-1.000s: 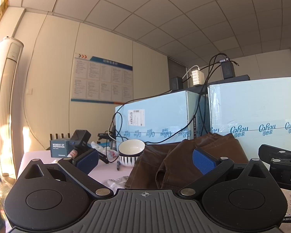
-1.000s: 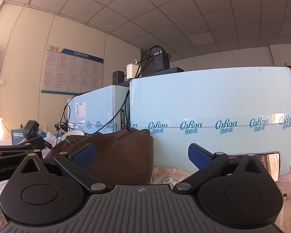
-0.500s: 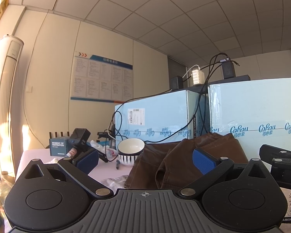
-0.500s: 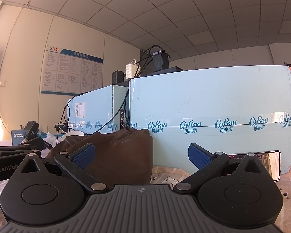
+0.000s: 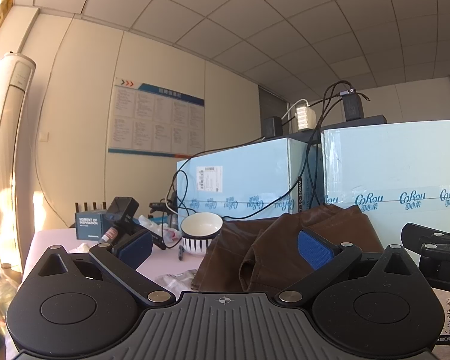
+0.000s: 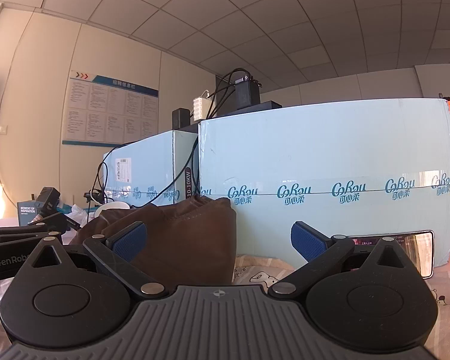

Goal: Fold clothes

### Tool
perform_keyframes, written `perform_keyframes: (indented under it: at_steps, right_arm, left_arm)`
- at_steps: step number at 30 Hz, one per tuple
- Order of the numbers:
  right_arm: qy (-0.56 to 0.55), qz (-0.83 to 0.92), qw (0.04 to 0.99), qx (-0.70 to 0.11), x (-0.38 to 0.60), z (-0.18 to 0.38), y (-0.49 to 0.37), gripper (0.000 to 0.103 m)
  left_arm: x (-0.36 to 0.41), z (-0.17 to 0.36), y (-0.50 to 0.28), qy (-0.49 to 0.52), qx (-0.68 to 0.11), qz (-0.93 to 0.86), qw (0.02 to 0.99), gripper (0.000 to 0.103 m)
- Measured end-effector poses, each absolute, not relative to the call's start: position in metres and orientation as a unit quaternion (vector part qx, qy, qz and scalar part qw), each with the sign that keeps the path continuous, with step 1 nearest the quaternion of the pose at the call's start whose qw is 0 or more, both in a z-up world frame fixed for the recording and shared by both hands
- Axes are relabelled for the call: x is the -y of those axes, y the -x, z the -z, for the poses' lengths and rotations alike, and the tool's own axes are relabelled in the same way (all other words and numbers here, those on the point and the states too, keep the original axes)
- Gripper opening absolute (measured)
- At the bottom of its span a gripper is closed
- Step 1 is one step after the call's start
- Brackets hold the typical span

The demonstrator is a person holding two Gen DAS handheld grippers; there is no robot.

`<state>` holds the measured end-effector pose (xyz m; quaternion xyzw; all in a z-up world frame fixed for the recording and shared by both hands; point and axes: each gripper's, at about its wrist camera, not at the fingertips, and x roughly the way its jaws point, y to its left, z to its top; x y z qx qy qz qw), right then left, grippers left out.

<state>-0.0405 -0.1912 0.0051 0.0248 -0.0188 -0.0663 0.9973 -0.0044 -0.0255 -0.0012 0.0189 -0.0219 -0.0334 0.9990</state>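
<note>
A brown garment (image 5: 273, 249) lies bunched on the table, against the light blue boxes. In the right wrist view the brown garment (image 6: 180, 240) rises in a heap at centre left. My left gripper (image 5: 225, 247) is open and empty, low over the table, with the garment just beyond its right pad (image 5: 313, 249). My right gripper (image 6: 217, 240) is open and empty, its left pad (image 6: 129, 240) in front of the heap. The right gripper's body (image 5: 435, 255) shows at the right edge of the left wrist view.
Two light blue cartons (image 6: 330, 180) with cables and chargers on top stand behind the garment. A white bowl (image 5: 201, 232), a marker, a small dark box (image 5: 88, 225) and crumpled plastic sit at the left. A printed cloth (image 6: 261, 273) covers the table; a mirror-like tray (image 6: 417, 249) lies at right.
Nothing has visibly changed apart from a very slight drift of the left view; both grippers stay open and still.
</note>
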Motion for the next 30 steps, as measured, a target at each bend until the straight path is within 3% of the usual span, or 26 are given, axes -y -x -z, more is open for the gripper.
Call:
perform_keyframes:
  at_steps: [30]
  right_arm:
    - [-0.028, 0.066, 0.997, 0.016, 0.1917, -0.0047, 0.0396, 0.103]
  left_arm:
    - [0.0263, 0.0012, 0.0018, -0.019, 0.023, 0.035, 0.999, 0.103]
